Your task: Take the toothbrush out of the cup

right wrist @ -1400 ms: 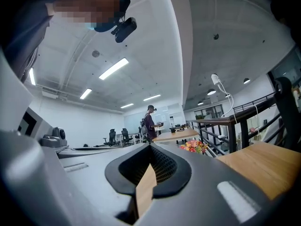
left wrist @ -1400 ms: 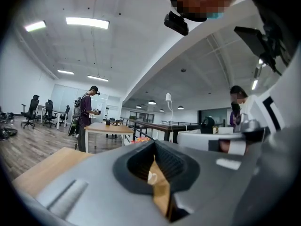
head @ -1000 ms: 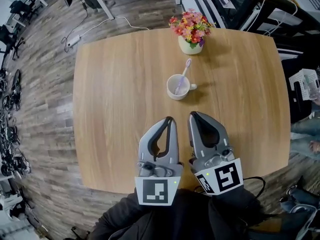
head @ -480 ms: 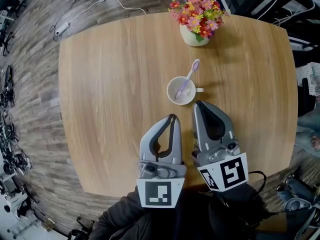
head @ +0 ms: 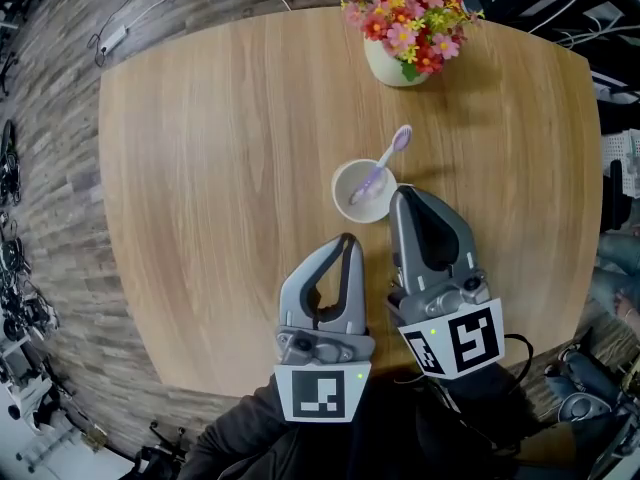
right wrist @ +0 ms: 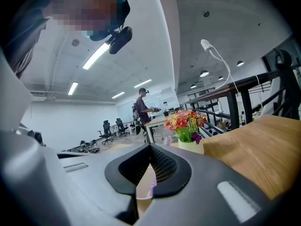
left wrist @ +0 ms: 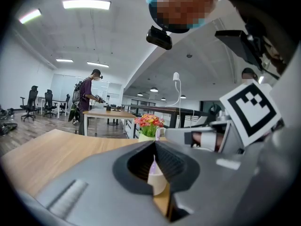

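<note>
A white cup (head: 361, 192) stands on the wooden table (head: 220, 148), a purple toothbrush (head: 386, 161) leaning out of it toward the upper right. My right gripper (head: 400, 197) is shut and empty, its tip right beside the cup's right rim. My left gripper (head: 346, 241) is also shut and empty, a short way in front of the cup. In the left gripper view the cup (left wrist: 157, 181) shows through the gap behind the closed jaw tips (left wrist: 155, 143). In the right gripper view the cup (right wrist: 144, 191) and the toothbrush (right wrist: 151, 183) show the same way behind the tips (right wrist: 150, 147).
A pot of red and pink flowers (head: 404, 26) stands at the table's far edge behind the cup, also seen as flowers (left wrist: 149, 121) and flowers (right wrist: 187, 121). Office chairs, desks and a standing person (left wrist: 86, 98) are in the background. Cables lie on the floor (head: 60, 148).
Both grippers have moved forward over the table toward the cup. The right gripper's tip has gone from well short of the cup to beside its rim. Cup and toothbrush have not moved.
</note>
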A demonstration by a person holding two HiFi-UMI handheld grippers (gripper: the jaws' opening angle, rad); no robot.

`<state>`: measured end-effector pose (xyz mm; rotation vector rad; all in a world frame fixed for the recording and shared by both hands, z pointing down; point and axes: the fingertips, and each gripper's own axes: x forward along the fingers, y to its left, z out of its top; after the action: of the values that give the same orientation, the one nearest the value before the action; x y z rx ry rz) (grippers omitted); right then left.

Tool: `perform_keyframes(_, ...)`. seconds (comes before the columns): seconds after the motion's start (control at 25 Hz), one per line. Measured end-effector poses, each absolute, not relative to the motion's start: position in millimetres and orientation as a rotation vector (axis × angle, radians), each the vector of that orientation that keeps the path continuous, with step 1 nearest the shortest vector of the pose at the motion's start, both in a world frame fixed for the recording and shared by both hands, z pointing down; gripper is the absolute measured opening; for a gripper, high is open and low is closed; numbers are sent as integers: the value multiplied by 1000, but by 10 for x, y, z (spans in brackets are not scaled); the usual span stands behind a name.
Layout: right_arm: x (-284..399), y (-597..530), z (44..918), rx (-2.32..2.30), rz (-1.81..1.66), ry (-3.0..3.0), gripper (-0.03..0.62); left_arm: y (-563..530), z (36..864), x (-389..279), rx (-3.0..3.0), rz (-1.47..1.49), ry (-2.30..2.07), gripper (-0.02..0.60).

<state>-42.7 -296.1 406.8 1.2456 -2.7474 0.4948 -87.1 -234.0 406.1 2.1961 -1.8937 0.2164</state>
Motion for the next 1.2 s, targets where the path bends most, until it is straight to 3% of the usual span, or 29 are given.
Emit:
perform_keyframes(0.08, -451, -3004, 4094, 1223, 507, -2753, 2, -2366, 4084, -873, 2193, 216, -1895, 8)
perform_keyframes(0.16, -489, -3042, 4119, 1193, 508, -2755, 85, -2390, 4111, -889, 2188, 214, -1896, 8)
perform_keyframes(0.24, -509, -3084, 4156, 1183, 496, -2739, 115, -2409, 4137, -911, 2185, 209, -1901, 8)
perform_keyframes(0.6, -560, -3369, 4334, 1136, 554, -2648, 153, -2466, 4267, -1055, 2132, 189, -1915, 8)
perform_keyframes(1.2, -642, -3474, 4521, 1099, 536, -2601, 142, -2467, 4437, -1162, 2075, 166, -1903, 8)
